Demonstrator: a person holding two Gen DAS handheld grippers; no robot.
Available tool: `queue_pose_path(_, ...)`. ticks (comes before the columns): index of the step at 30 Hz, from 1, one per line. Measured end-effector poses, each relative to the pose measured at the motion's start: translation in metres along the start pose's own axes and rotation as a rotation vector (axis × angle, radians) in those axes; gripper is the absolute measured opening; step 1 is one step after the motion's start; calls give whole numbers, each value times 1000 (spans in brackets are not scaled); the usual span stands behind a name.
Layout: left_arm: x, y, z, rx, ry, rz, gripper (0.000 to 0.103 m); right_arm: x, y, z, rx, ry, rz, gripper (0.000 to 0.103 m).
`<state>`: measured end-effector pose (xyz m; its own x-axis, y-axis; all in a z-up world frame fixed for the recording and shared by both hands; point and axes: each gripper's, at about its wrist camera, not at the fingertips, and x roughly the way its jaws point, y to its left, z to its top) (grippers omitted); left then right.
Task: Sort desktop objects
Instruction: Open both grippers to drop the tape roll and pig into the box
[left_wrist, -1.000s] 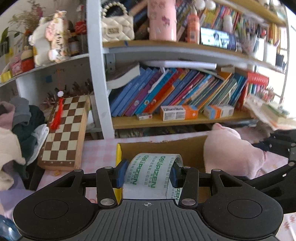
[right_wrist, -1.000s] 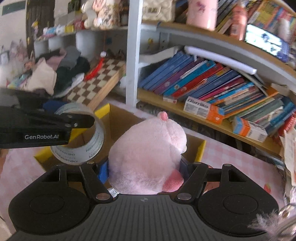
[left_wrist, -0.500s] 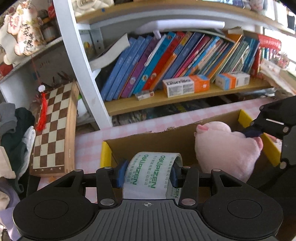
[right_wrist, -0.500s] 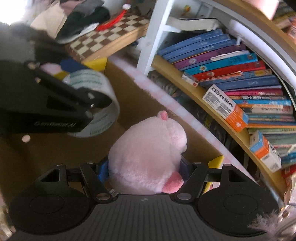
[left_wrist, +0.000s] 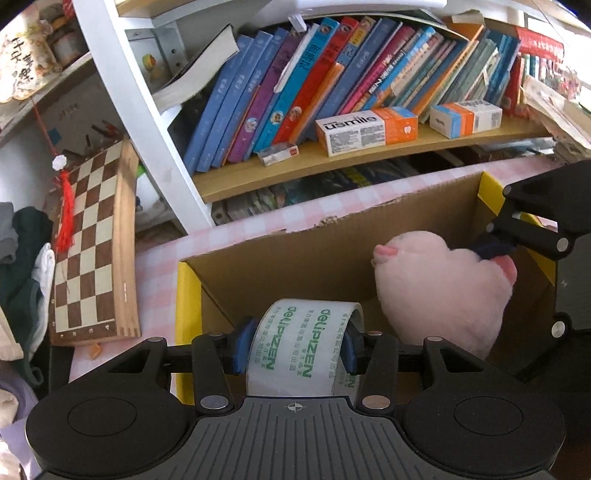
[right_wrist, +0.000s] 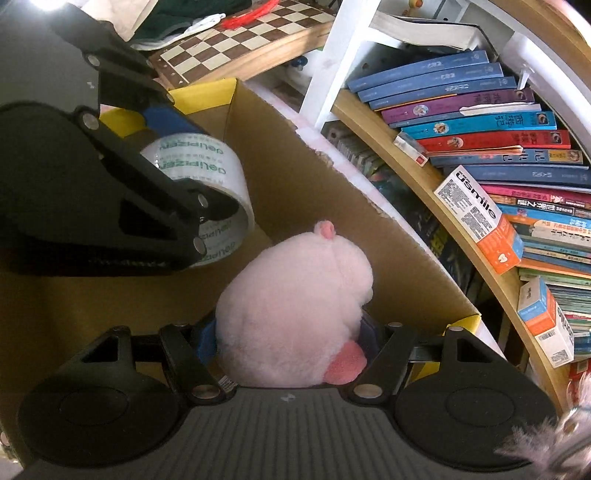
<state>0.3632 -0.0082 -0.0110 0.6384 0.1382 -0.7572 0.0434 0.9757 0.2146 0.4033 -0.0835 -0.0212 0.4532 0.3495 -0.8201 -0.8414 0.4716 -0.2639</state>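
Gripping a roll of clear packing tape (left_wrist: 303, 345) printed with green lettering, the left hand-held gripper (left_wrist: 295, 349) has its blue pads pressed against both flat sides of the roll. The roll hangs inside the open cardboard box (left_wrist: 295, 254), near the box's left wall with the yellow flap. The right hand-held gripper (right_wrist: 291, 339) is clenched on a pink plush toy (right_wrist: 295, 310), pads sunk into its sides; the toy is also within the box, toward its right end, its small pink ear pointing up. From the right wrist view the tape roll (right_wrist: 207, 184) and left hand-held gripper (right_wrist: 159, 173) sit to the left of the plush and apart from it. Whether either item touches the box floor cannot be told. The box stands on a pink checked tabletop (left_wrist: 258, 225). Behind it is a white-framed bookshelf (left_wrist: 369, 155) carrying leaning books (left_wrist: 295, 92) and two orange-and-white cartons (left_wrist: 365, 129). A wooden chessboard (left_wrist: 92, 251) lies on the tabletop left of the box.
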Motion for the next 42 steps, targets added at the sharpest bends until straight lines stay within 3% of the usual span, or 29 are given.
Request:
queue_pose_path(3, 1, -2, 0, 15, 7, 5, 53, 0, 1, 1, -2, -1, -3, 75)
queue_pose_path(5, 0, -3, 0, 22, 2, 11, 63, -1, 2, 1, -2, -3, -7, 79)
queue_pose_path(15, 0, -1, -1, 25, 7, 2, 68, -6, 3, -3, 53, -3, 4, 87)
queue_pose_path(23, -5, -5, -2, 50, -16, 19, 86, -12, 5, -4, 55, -26, -8, 101)
queue_pose_path(31, -33, -1, -6, 50, -84, 45, 91, -34, 2, -9, 88, -97, -17, 103)
queue_pose_path(42, -86, 16, -12, -42, -207, 56, 91, -78, 11, -10, 123, -205, -43, 103)
